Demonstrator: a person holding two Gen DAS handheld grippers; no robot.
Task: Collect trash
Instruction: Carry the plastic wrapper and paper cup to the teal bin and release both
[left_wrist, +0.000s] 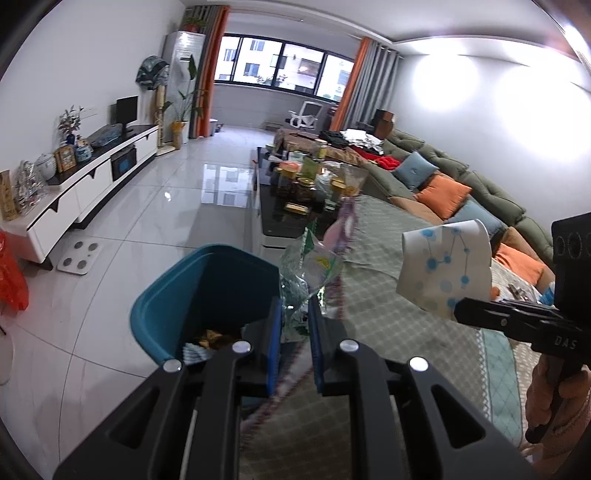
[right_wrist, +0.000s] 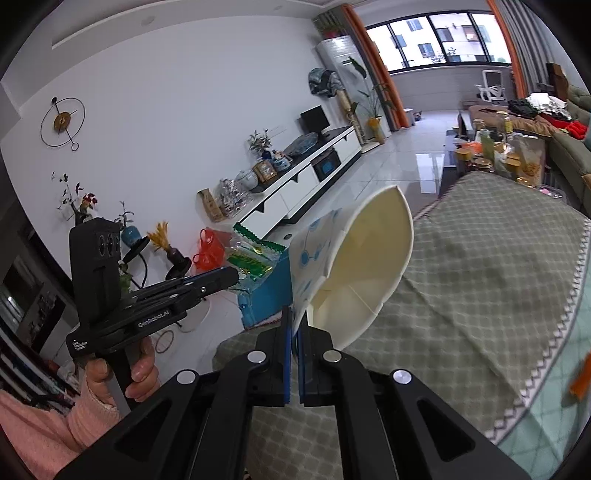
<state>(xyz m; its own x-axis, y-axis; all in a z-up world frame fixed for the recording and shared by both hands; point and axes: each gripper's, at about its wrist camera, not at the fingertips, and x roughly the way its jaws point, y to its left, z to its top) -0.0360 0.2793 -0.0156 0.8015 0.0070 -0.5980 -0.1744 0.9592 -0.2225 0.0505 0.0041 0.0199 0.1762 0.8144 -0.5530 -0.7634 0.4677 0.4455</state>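
Because the left gripper (left_wrist: 295, 325) pinches only a corner of the clear wrapper (left_wrist: 310, 269) beside the blue bin (left_wrist: 207, 288), and the right gripper (right_wrist: 294, 332) clamps the crushed paper cup (right_wrist: 354, 266) over the quilted cover (right_wrist: 480, 280), either could slip and miss the bin.

Ahead of the jaws and to their left, glossy pale floor tiles (left_wrist: 177, 206) mirror the daylight from a wide dark-framed window (left_wrist: 284, 62) on the far wall, flanked by orange curtains (left_wrist: 212, 74). Along the left white wall (right_wrist: 166, 92) runs a long white TV cabinet (left_wrist: 88, 184) carrying a small black screen (left_wrist: 127, 109), jars and plants; a round wire wall clock (right_wrist: 62, 122) hangs above it. A tall white air conditioner (left_wrist: 183, 74) stands in the far left corner. To the right stretches an olive sofa (left_wrist: 480, 184) with orange and blue cushions. A bright lamp glare spreads over the right wall (left_wrist: 461, 85). Under the jaws lies a grey-green patterned cloth (right_wrist: 480, 277).
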